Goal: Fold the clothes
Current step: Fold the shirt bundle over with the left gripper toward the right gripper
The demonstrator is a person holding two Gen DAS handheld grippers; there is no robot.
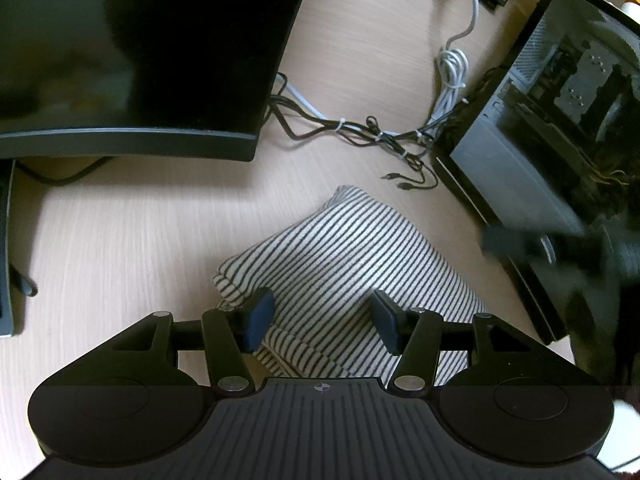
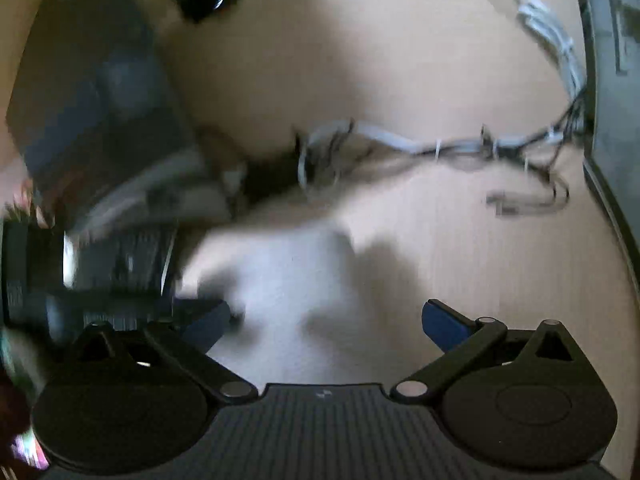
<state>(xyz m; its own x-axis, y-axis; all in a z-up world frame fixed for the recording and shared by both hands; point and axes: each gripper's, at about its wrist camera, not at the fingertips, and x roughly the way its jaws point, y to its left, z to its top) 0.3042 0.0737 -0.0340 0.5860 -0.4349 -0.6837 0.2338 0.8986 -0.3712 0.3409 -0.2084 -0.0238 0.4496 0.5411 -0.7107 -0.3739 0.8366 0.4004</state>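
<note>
One striped garment (image 1: 320, 256), one monitor (image 1: 132, 56), one computer case (image 1: 552, 120), one cable bundle (image 1: 384, 136), two grippers: left gripper (image 1: 322, 322), right gripper (image 2: 326, 322).

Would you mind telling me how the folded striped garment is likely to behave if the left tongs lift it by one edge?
The striped garment would probably sag and unfold, since its soft layers lie loosely stacked. It looks light, a thin knit. On the smooth desk it would likely slide rather than resist a push.

Pale wood desk (image 1: 120, 240), dark monitor (image 1: 160, 52), (tangled) cables (image 1: 360, 128).
</note>
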